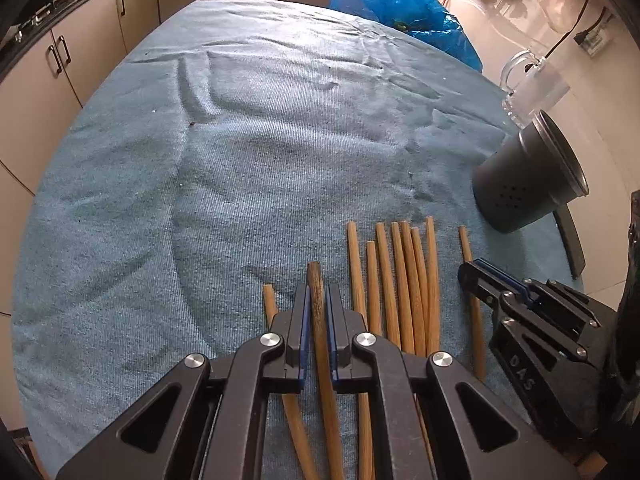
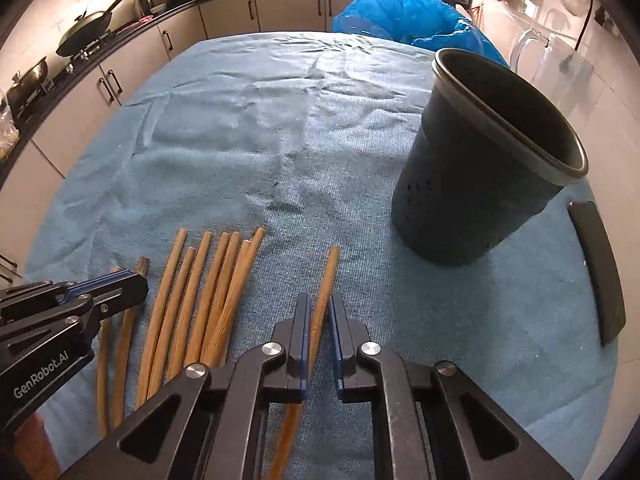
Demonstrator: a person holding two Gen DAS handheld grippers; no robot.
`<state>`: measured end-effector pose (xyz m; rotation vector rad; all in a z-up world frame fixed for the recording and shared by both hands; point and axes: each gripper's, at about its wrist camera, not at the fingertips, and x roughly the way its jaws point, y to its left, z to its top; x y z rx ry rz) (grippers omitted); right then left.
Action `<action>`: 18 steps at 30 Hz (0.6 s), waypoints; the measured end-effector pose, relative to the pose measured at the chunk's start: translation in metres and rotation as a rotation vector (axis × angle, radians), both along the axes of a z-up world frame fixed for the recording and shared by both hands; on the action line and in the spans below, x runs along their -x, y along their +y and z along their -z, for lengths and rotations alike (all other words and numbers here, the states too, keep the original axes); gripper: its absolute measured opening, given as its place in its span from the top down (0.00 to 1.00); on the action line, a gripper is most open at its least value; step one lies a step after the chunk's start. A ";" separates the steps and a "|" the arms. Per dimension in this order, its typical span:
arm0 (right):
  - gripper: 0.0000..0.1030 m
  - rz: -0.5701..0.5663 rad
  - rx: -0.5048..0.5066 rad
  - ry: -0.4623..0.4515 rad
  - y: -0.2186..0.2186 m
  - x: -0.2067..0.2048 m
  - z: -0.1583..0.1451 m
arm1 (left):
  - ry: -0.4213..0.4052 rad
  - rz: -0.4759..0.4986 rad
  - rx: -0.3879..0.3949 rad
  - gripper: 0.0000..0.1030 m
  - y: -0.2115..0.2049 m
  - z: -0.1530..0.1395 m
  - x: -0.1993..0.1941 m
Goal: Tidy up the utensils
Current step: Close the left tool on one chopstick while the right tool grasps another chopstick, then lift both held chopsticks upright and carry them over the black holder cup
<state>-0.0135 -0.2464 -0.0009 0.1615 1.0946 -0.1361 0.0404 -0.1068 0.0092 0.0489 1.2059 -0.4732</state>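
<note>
Each hand-held gripper had pinched one chopstick off the worktop's blue cloth: the left a dark-tipped stick, the right a lone stick. Next, probably: lift both into the dark holder.

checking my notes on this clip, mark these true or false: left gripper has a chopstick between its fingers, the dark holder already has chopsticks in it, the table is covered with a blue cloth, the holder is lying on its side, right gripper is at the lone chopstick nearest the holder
1. The left gripper has a chopstick between its fingers: true.
2. The dark holder already has chopsticks in it: false, its visible inside looks empty; they lie on the cloth.
3. A blue cloth covers the table: true.
4. The holder lies on its side: false, it stands with its mouth up.
5. The right gripper is at the lone chopstick nearest the holder: true.
</note>
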 end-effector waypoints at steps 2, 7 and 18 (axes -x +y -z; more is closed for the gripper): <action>0.94 0.003 -0.055 -0.031 -0.006 0.005 -0.003 | -0.007 -0.001 0.015 0.93 0.000 -0.003 0.002; 0.94 0.005 -0.092 -0.186 -0.015 0.038 -0.041 | -0.092 -0.020 0.077 0.93 0.008 -0.034 0.018; 0.94 -0.023 -0.101 -0.550 -0.022 0.121 -0.123 | -0.321 -0.044 0.183 0.93 0.025 -0.125 0.077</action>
